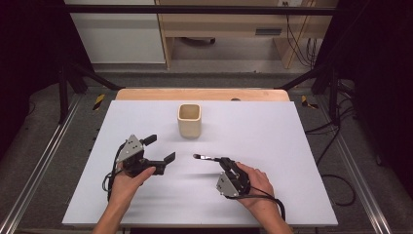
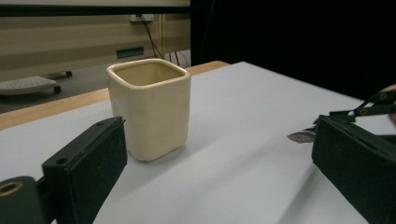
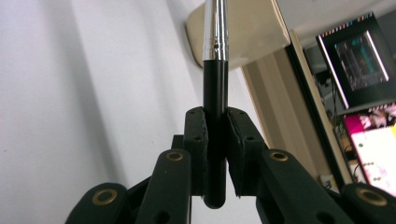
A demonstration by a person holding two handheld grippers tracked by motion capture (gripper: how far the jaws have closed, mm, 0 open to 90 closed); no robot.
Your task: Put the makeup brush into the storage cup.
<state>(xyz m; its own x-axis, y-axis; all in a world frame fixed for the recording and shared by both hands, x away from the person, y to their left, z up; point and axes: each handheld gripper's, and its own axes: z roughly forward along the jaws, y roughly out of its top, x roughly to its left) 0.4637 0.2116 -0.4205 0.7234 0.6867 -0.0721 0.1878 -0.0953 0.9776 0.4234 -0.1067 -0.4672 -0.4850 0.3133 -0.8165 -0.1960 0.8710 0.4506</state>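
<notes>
1. One cream cup [image 1: 189, 120] stands upright on the white table [image 1: 272, 131], toward the far side, mouth open. The left gripper view shows part of its inside wall [image 2: 144, 74]; nothing visible in there, bottom hidden.
2. Count: one cup, one brush, two grippers.
3. Right gripper [image 1: 225, 162]: jaws closed on the black handle of the brush [image 3: 215, 107]. The metal ferrule points toward the cup; the tip [image 1: 197, 156] hangs near the cup, apart from it.
4. Left gripper [image 1: 160, 148]: jaws wide apart, holding nothing, just left of the brush tip, aimed at the cup.
5. Bare tabletop lies between brush tip and cup. Beyond the table: a wooden edge [image 1: 202, 94], floor, cables [image 1: 336, 183].
</notes>
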